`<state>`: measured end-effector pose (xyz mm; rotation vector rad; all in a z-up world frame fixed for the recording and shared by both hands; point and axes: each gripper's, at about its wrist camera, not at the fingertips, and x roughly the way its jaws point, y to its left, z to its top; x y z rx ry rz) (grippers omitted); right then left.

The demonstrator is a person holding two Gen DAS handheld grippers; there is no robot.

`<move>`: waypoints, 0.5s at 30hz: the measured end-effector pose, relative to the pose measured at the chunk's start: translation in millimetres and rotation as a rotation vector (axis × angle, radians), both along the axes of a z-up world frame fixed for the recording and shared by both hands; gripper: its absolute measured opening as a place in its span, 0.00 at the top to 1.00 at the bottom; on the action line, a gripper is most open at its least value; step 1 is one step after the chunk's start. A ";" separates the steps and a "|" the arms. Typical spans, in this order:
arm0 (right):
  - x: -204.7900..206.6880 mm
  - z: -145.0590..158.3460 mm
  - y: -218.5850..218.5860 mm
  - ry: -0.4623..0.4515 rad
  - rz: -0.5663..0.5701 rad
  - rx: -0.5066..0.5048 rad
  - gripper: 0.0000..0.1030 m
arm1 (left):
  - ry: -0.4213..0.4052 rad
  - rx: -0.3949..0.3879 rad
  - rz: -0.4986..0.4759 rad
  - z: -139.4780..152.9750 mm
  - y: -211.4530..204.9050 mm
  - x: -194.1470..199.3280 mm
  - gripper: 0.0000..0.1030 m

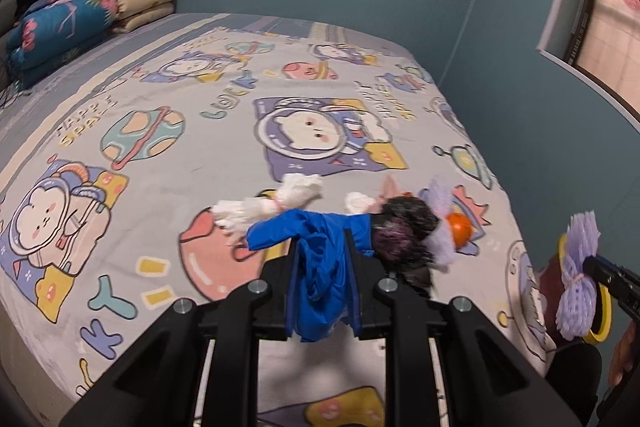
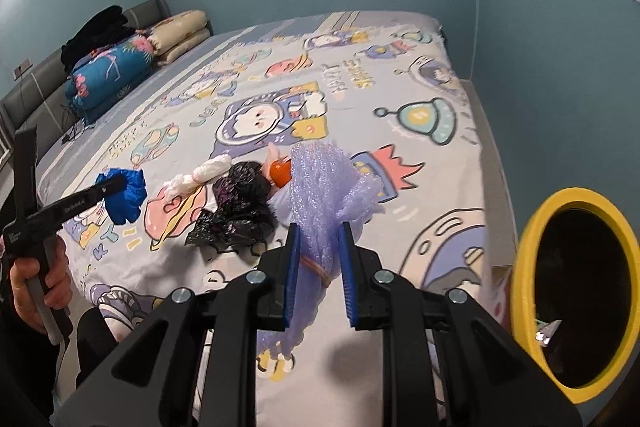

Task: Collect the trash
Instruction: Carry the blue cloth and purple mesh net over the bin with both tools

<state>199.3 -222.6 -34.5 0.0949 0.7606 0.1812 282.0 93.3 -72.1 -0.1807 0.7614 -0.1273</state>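
My left gripper [image 1: 322, 247] is shut on a crumpled blue plastic bag [image 1: 320, 267] and holds it above the bed; it also shows in the right wrist view [image 2: 122, 197]. My right gripper [image 2: 319, 239] is shut on a purple foam fruit net [image 2: 328, 183], held near the yellow-rimmed trash bin [image 2: 524, 255]; the net also shows in the left wrist view [image 1: 576, 275]. On the bed lie a white foam net [image 1: 272, 203], a crumpled black plastic bag [image 2: 240, 203], an orange fruit [image 2: 279, 173] and another purple net [image 1: 438, 223].
The bed [image 1: 160, 115] has a cartoon space sheet. Folded quilts and dark clothes [image 1: 68, 11] are stacked at its head. A blue wall [image 1: 500, 67] runs along the far side, with a window [image 1: 608, 27] at the right. The bin stands off the bed's right corner.
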 end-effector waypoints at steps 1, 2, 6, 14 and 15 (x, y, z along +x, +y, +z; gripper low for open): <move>-3.7 2.9 -3.4 -0.009 -0.008 0.000 0.83 | -0.002 0.001 -0.009 1.7 -4.8 -0.5 0.83; -6.7 5.2 -6.0 -0.015 -0.012 0.003 0.83 | -0.005 0.002 -0.020 3.6 -11.0 -1.6 0.83; -14.7 12.0 -19.1 -0.031 -0.034 0.001 0.83 | -0.017 0.006 -0.061 11.1 -33.6 -4.6 0.83; -24.3 18.9 -51.7 -0.051 -0.095 0.000 0.83 | -0.034 0.005 -0.146 23.3 -78.7 -9.4 0.83; -25.2 19.7 -56.6 -0.054 -0.104 0.002 0.83 | -0.034 0.006 -0.157 24.4 -85.1 -9.4 0.83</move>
